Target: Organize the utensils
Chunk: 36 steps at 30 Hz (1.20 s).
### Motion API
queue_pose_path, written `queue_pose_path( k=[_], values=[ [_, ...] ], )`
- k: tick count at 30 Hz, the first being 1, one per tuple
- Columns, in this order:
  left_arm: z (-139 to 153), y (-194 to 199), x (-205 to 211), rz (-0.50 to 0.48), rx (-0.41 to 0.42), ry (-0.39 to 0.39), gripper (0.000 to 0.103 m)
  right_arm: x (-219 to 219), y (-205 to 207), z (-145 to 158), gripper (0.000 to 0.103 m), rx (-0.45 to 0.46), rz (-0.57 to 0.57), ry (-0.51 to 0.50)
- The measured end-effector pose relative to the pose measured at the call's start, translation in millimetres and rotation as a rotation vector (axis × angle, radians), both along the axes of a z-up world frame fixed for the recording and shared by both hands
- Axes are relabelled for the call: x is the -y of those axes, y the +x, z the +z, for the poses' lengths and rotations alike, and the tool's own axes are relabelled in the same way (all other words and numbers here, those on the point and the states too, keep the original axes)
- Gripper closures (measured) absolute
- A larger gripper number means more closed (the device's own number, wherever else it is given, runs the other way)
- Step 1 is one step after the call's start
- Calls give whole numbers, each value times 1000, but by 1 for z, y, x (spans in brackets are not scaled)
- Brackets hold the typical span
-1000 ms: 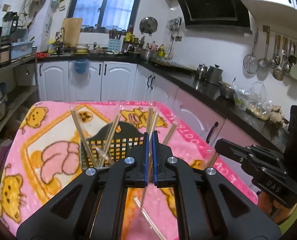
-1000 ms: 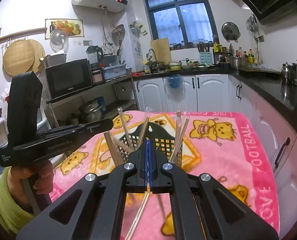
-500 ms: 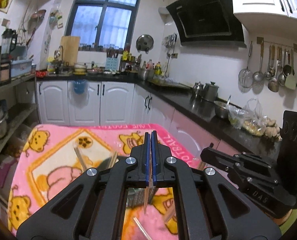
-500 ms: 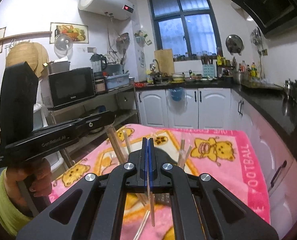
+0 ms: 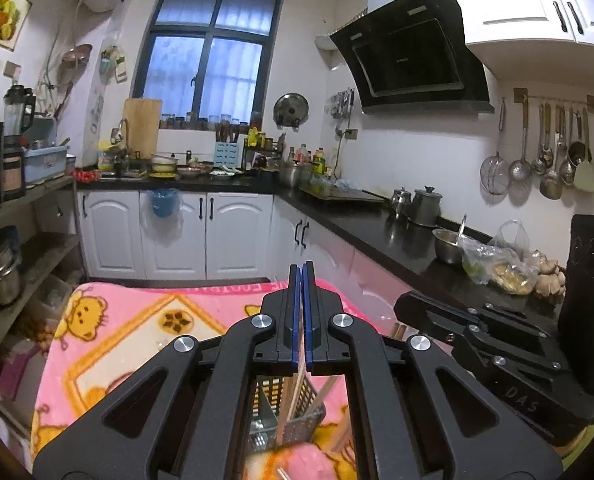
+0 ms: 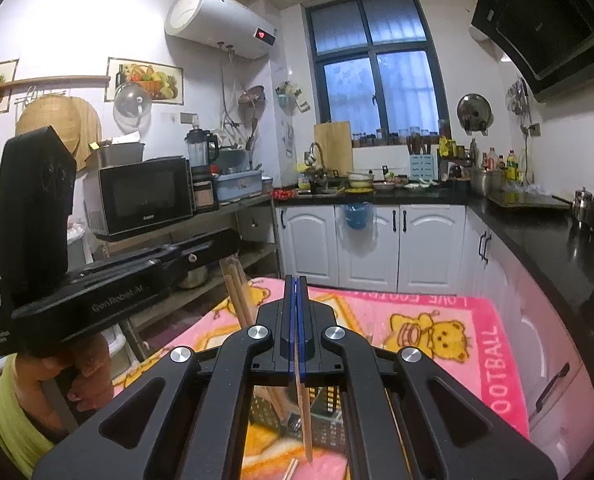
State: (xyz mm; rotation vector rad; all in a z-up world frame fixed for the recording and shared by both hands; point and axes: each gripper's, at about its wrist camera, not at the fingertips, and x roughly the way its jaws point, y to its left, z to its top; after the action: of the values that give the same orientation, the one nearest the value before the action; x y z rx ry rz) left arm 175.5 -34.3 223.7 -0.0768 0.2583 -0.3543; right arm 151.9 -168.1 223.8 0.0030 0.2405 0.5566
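Left gripper (image 5: 302, 276): blue-lined fingers pressed together on a thin wooden chopstick (image 5: 295, 394) — its shaft hangs below the jaws, slanting down into the basket.
Right gripper (image 6: 295, 288): fingers likewise pinched tight on a second chopstick (image 6: 306, 420) — the stick drops nearly straight down, tip just in front of the basket.
Basket (image 5: 297, 408): dark mesh utensil holder, sitting on the pink blanket directly under both grippers; several chopsticks stand in it, leaning.
Other chopsticks (image 6: 239, 294): a pair juts up at left in the right wrist view, beside the left gripper's body.
Pink blanket (image 6: 437, 320): bear print, covers the table.
Loose stick (image 6: 289, 468): lies on the blanket near the basket.
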Motion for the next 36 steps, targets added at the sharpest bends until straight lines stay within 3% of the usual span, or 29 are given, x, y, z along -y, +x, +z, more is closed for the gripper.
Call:
queue_pose_path(
  k=[7, 17, 27, 36],
  values=[
    [3, 11, -2, 19, 11, 3, 103, -5, 7, 16, 102, 42, 7, 4],
    [2, 30, -8, 50, 8, -15, 103, -10, 35, 20, 102, 28, 11, 27],
    [-16, 61, -18, 36, -45, -76, 103, -14, 74, 0, 102, -37, -9, 50],
    [-44, 83, -17, 38, -98, -85, 103, -15, 98, -25, 102, -96, -30, 57]
  ],
)
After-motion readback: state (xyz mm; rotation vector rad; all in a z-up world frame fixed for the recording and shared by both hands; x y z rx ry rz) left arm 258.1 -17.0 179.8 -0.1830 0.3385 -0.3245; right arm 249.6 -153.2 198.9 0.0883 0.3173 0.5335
